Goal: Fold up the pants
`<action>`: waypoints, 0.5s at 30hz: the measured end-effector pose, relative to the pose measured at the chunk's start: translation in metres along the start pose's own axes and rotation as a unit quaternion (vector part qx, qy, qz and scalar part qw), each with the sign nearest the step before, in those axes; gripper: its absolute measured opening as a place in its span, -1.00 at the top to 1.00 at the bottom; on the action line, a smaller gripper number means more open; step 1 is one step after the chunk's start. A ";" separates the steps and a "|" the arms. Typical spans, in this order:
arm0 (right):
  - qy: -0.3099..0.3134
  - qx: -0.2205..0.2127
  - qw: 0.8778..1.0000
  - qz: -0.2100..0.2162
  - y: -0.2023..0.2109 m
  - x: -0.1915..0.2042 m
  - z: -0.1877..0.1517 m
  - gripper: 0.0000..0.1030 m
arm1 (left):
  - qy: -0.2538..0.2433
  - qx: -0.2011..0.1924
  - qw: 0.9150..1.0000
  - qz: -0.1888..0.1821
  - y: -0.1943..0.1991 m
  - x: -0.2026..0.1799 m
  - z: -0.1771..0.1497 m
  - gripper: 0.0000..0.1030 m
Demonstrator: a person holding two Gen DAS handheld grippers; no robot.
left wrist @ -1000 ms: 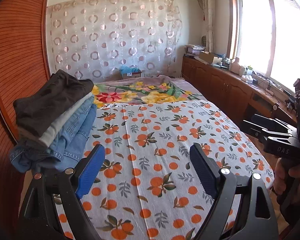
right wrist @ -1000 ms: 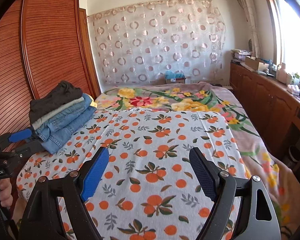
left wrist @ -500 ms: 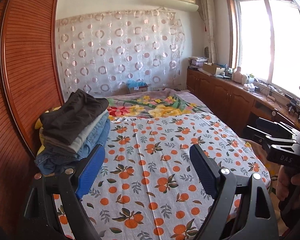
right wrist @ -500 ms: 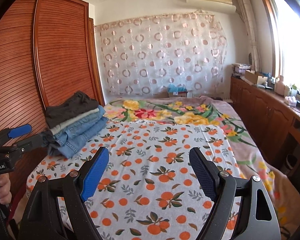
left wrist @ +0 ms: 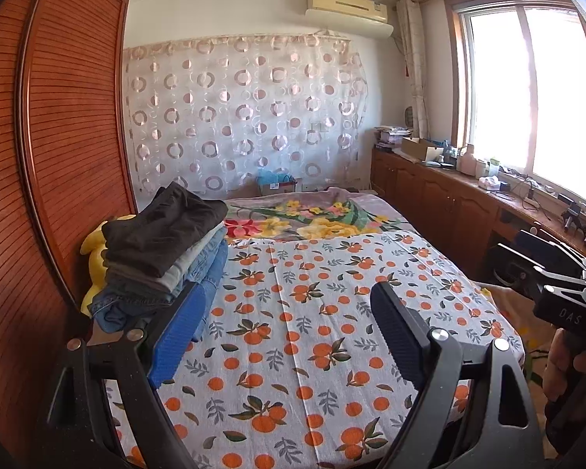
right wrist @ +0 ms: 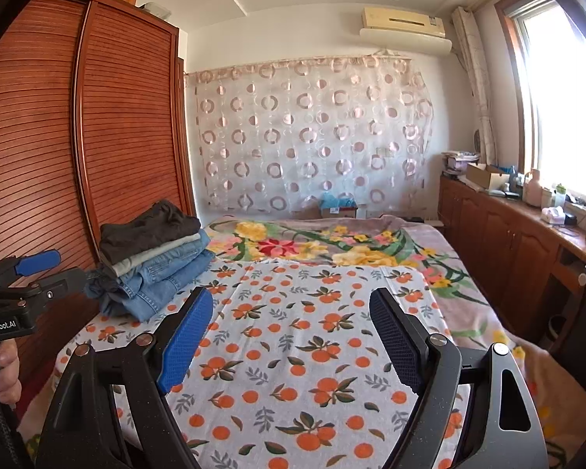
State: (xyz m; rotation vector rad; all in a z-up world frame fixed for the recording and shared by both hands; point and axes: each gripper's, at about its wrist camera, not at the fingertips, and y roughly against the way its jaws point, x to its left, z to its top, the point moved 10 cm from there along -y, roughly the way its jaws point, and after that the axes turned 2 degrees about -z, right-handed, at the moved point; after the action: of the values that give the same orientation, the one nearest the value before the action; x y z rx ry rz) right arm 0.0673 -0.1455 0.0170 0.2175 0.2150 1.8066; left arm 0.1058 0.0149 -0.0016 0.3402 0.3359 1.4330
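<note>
Pants (left wrist: 164,258): folded, stacked at far left of orange-print sheet (left wrist: 316,336), beside wardrobe (left wrist: 58,148).
Left gripper (left wrist: 289,332): jaws wide apart, empty, above sheet.
Right gripper (right wrist: 293,336): jaws wide apart, empty, above sheet.

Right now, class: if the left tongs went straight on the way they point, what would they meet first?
Most likely the orange-print sheet on the bed. The left tongs are open, empty, tilted slightly down over it. The folded pants stack lies to their left, seemingly beside that line; depth is hard to judge.
</note>
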 end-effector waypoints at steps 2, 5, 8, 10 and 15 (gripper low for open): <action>0.000 0.002 1.000 0.000 -0.002 0.000 -0.002 -0.63 | 0.004 0.000 1.000 0.001 0.001 0.003 -0.002 -0.69; -0.002 0.005 1.000 -0.001 -0.004 0.000 -0.003 -0.63 | 0.007 0.002 1.000 0.002 0.001 0.004 -0.004 -0.69; -0.002 0.006 1.000 -0.002 -0.002 0.000 -0.002 -0.63 | 0.007 0.002 1.000 0.002 0.001 0.004 -0.004 -0.69; -0.001 0.005 1.000 -0.002 -0.001 0.000 -0.001 -0.63 | 0.007 0.002 1.000 0.002 0.002 0.004 -0.004 -0.69; 0.000 0.004 1.000 -0.003 0.000 0.002 -0.001 -0.63 | 0.007 0.001 1.000 0.001 0.003 0.003 -0.005 -0.69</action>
State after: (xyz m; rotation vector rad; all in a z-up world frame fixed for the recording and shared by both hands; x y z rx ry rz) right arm 0.0670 -0.1436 0.0161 0.2236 0.2229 1.7999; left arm 0.1017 0.0183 -0.0049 0.3331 0.3491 1.4382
